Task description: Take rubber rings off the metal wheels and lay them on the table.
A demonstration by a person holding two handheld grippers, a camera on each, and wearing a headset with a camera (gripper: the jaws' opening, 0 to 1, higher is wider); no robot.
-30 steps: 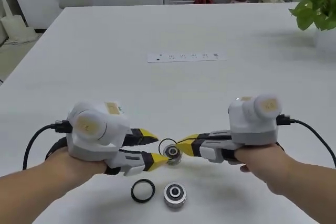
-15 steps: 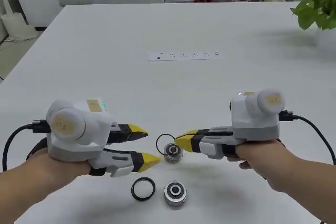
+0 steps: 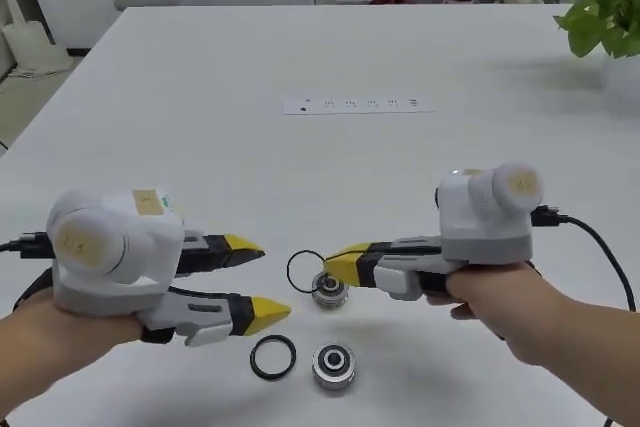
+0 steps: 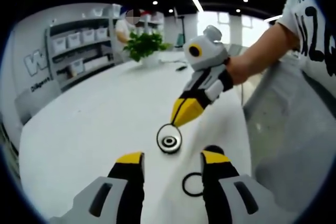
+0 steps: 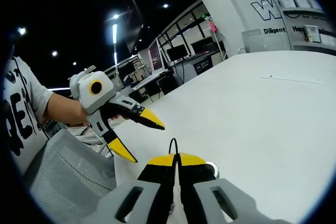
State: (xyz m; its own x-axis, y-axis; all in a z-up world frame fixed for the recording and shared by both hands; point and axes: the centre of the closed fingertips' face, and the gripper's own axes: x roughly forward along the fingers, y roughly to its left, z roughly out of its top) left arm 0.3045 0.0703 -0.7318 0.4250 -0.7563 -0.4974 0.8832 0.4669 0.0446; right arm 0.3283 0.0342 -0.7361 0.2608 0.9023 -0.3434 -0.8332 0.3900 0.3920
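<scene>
Head view: a white surface [image 3: 200,97] stretched away from the person, with a flat power strip [image 3: 357,105] lying far out on it and a leafy plant [image 3: 600,2] at the far right corner. The left claw [image 3: 255,277] was held in a hand on the left, its two yellow-tipped jaws standing well apart with nothing between them. The right claw [image 3: 335,265] came in from the right with its jaws pressed together on a thin black rubber ring [image 3: 290,267]. The ring stood up as a loop just left of the tips. Directly below the tips a metal wheel [image 3: 329,289] lay on the surface. The loop overlapped the wheel's edge, and it could not be told whether the two touched. Nearer the person, a loose ring [image 3: 254,358] lay flat on the surface, just beside a second wheel [image 3: 333,365].

Left gripper view: the left claw [image 4: 171,158] had its jaws apart and empty. Beyond them the metal wheel [image 4: 169,141] lay flat, and the right claw [image 4: 186,113] pointed down at it from above. The loose ring [image 4: 193,184] lay by the right-hand jaw.

Right gripper view: the right claw [image 5: 178,158] had its jaws closed, and a sliver of the rubber ring [image 5: 173,145] rose from between the tips. The left claw [image 5: 144,142] was spread wide across the surface to the left.
</scene>
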